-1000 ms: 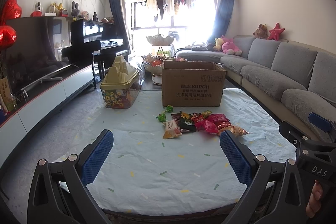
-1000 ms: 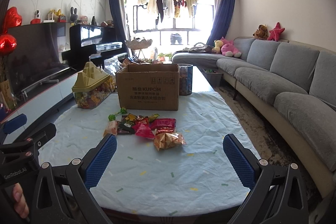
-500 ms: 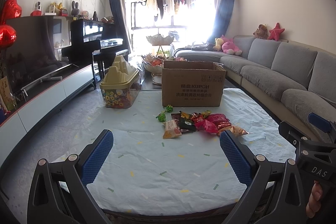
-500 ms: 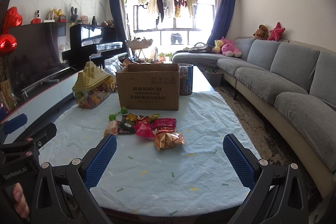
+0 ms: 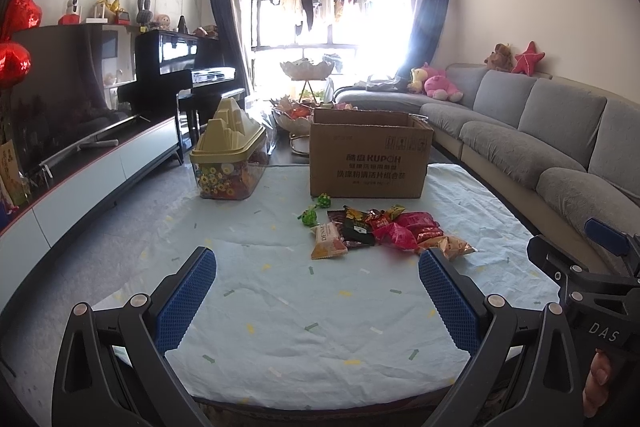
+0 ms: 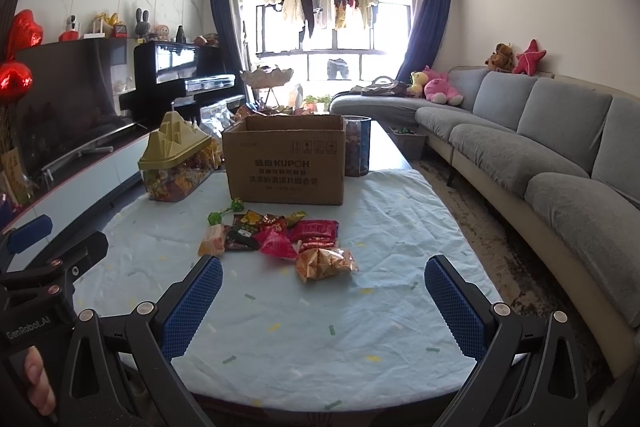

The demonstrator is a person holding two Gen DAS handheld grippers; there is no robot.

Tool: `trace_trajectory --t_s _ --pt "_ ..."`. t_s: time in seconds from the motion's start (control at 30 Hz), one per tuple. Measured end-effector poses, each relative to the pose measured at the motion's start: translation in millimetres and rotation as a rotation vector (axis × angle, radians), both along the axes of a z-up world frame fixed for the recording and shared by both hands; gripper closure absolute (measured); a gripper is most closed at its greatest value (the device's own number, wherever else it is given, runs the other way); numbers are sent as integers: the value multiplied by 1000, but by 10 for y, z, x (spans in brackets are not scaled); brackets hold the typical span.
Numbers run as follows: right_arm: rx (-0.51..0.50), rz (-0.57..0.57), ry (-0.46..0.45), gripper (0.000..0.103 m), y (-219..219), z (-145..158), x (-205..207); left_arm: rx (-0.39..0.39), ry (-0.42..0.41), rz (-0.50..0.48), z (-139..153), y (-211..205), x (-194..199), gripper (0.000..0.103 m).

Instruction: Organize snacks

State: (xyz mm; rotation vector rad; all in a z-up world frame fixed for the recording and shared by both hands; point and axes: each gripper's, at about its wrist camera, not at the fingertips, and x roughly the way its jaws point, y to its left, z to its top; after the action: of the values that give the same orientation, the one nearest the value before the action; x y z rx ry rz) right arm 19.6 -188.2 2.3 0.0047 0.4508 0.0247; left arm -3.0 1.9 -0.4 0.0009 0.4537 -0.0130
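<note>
A pile of snack packets [image 5: 384, 231] lies mid-table on the pale blue cloth; it also shows in the right wrist view [image 6: 276, 235]. An orange crinkly bag [image 6: 326, 263] lies nearest, a peach packet [image 5: 328, 246] at the pile's left, two green candies [image 5: 314, 211] behind. An open cardboard box [image 5: 370, 157] stands behind the pile, also in the right wrist view [image 6: 286, 163]. My left gripper [image 5: 316, 295] is open and empty above the near table edge. My right gripper [image 6: 322, 297] is open and empty, short of the pile.
A clear candy jar with a gold lid [image 5: 228, 155] stands left of the box. A dark tin [image 6: 357, 147] stands right behind the box. A grey sofa [image 6: 540, 163] runs along the right. A TV cabinet [image 5: 80, 179] and piano [image 5: 180, 75] stand on the left.
</note>
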Motion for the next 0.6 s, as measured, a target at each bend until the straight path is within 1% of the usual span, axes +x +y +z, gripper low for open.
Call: trace_trajectory --t_s 0.2,0.37,0.6 --pt "-7 7 24 0 6 -136 117 -7 22 9 -94 34 109 0" --pt "-15 8 56 0 7 -243 272 0 39 -15 -174 15 242 0" --pt "4 8 121 0 -46 -361 643 20 79 -35 -219 -18 570 0"
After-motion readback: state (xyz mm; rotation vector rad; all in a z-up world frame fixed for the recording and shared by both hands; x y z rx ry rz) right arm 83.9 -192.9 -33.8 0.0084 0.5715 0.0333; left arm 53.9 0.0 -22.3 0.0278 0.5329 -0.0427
